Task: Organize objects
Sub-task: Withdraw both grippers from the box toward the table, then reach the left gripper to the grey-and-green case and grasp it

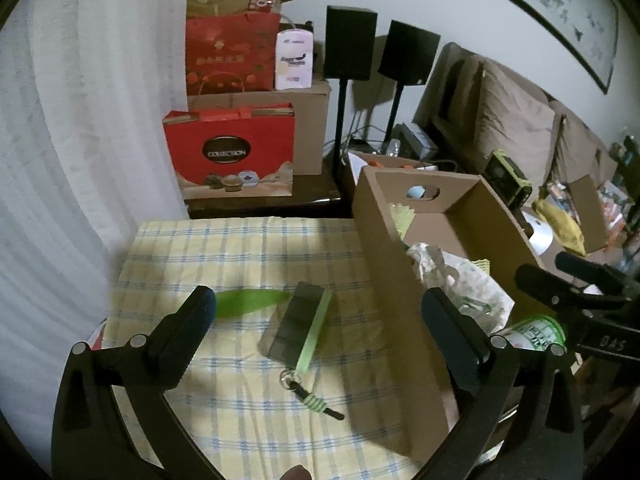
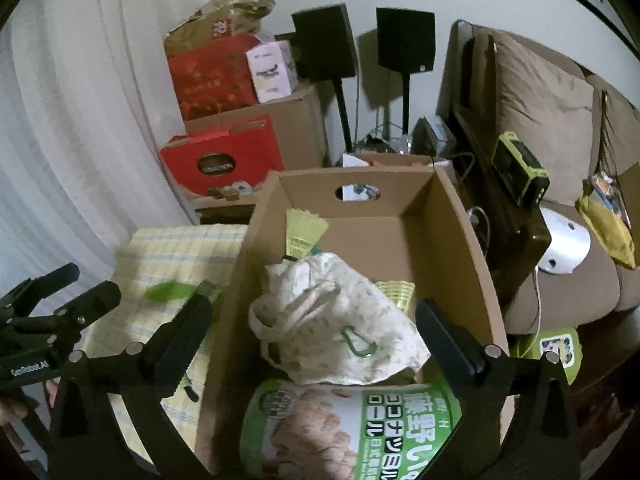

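Observation:
A brown cardboard box [image 1: 400,280] stands on the checked cloth; it also shows in the right wrist view [image 2: 452,240]. In it lie a white patterned pouch [image 2: 336,320] with a green carabiner, two yellow-green shuttlecocks [image 2: 302,232] and a green-labelled can [image 2: 352,428]. On the cloth lie a dark flat case with a green strap [image 1: 296,326] and a green leaf-shaped item [image 1: 250,300]. My left gripper [image 1: 316,320] is open above the case. My right gripper [image 2: 314,320] is open over the box, above the can and pouch.
Red gift bags [image 1: 230,152] and cardboard boxes are stacked behind the table by the wall. Two black speakers on stands [image 1: 350,42] stand at the back. A brown sofa [image 2: 560,140] with clutter lies to the right. The white curtain [image 1: 48,160] hangs at left.

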`<state>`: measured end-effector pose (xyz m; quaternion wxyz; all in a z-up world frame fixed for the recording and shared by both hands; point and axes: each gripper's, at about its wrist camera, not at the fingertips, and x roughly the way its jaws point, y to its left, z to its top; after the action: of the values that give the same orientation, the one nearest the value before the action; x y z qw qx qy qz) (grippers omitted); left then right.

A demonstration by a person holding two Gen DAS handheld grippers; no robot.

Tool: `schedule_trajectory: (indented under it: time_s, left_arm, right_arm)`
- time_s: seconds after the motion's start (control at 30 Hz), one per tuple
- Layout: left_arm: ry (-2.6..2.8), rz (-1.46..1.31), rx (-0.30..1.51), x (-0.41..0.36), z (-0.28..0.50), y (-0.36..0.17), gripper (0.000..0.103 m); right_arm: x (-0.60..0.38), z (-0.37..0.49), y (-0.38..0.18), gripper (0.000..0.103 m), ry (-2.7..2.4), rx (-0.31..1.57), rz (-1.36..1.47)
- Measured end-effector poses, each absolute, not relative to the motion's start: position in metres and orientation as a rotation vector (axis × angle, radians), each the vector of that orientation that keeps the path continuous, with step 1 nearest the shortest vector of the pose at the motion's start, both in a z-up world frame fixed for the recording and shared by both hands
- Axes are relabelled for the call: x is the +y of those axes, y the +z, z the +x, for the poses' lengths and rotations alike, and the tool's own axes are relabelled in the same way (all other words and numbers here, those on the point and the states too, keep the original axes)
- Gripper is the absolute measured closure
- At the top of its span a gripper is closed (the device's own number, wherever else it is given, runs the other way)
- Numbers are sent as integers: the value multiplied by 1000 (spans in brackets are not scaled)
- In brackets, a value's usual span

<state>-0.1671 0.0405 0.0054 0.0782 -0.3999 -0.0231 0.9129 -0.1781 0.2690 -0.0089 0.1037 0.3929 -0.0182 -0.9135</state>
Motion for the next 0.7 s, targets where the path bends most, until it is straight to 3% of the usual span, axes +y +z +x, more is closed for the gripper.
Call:
schedule_trajectory:
  time_s: [0.4, 0.7]
  left_arm:
    - [2778, -1192, -99, 3, -152, 9, 0]
    - [2763, -1251, -91, -18, -148, -20, 0]
  right_arm:
    - [229, -166, -1, 1, -2656, 13, 1108]
    - [208, -162, 6, 1, -2615, -13, 1069]
